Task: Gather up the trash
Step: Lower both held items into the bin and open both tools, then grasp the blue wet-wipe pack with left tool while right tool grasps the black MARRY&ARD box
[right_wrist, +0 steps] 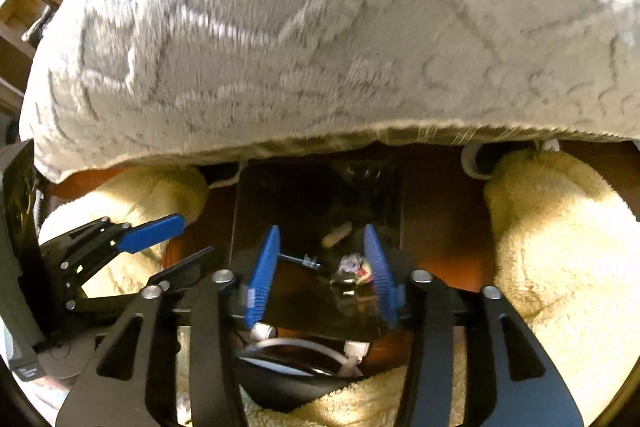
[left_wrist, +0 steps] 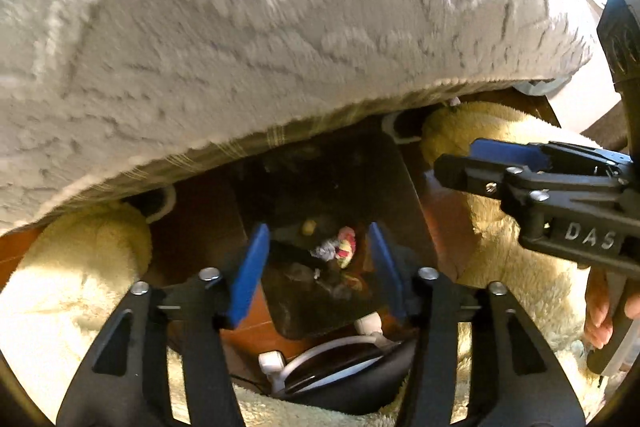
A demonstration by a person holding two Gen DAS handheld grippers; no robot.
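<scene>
A small crumpled wrapper (left_wrist: 338,247), grey with pink and yellow, lies on a glossy black panel (left_wrist: 320,187) on the brown floor. A small tan oblong scrap (left_wrist: 308,225) lies just behind it. My left gripper (left_wrist: 316,263) is open and hovers over the wrapper, which sits between its blue pads. My right gripper (right_wrist: 322,267) is open too, above the same wrapper (right_wrist: 354,267), which is close to its right pad; the tan scrap (right_wrist: 337,234) is beyond. Each gripper shows in the other's view: the right one (left_wrist: 480,163), the left one (right_wrist: 152,233).
A thick grey-white fluffy blanket (left_wrist: 260,27) hangs over the top of both views. Cream fluffy fabric (right_wrist: 560,247) lies left and right of the panel. White cables and plugs (left_wrist: 320,351) lie on a dark round object below the grippers.
</scene>
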